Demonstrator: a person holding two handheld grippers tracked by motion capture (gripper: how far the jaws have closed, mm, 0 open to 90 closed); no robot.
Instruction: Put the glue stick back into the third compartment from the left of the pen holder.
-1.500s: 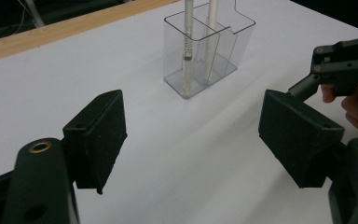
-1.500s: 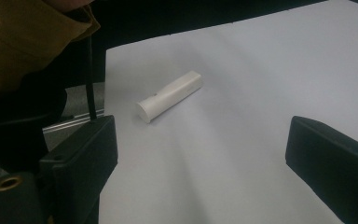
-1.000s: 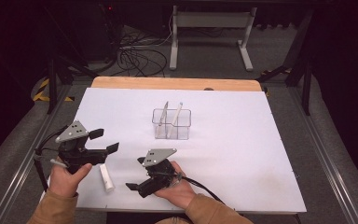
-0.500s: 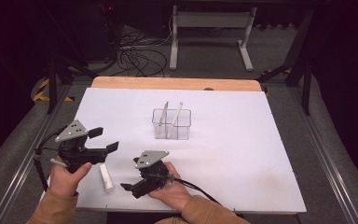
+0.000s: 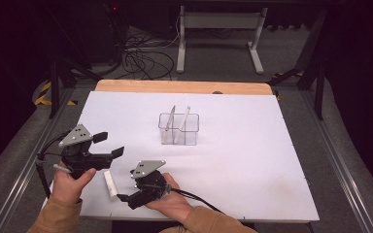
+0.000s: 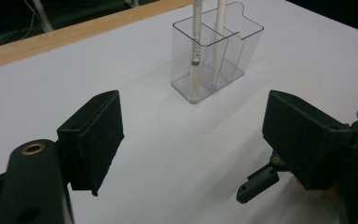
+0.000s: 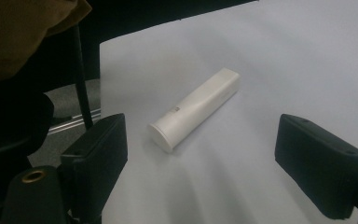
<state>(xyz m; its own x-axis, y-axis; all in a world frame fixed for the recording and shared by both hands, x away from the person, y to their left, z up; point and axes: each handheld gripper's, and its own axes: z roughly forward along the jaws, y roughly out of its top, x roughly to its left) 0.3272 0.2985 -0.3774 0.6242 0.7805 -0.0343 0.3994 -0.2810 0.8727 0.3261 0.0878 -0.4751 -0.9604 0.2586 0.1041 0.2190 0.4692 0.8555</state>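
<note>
Basically a white-covered table (image 5: 252,165) with a wooden far edge, dark room, cables on the floor (image 5: 143,58). Clear plastic two-compartment holder (image 5: 178,129) mid-table holds two upright pens, one per compartment. White cylindrical tube (image 5: 110,184) lies flat near the front edge, between both grippers, long axis running near-to-far. Right gripper (image 5: 126,198) spread wide, aimed at it; left gripper (image 5: 109,144) spread too, empty.

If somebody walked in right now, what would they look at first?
Probably the right gripper, jaws wide open, pointing at a short white tube that lies flat near the table's front left edge. Next, the clear plastic holder standing mid-table with two thin pens leaning in it. The left gripper is beside the tube, open too, and faces that holder.
</note>
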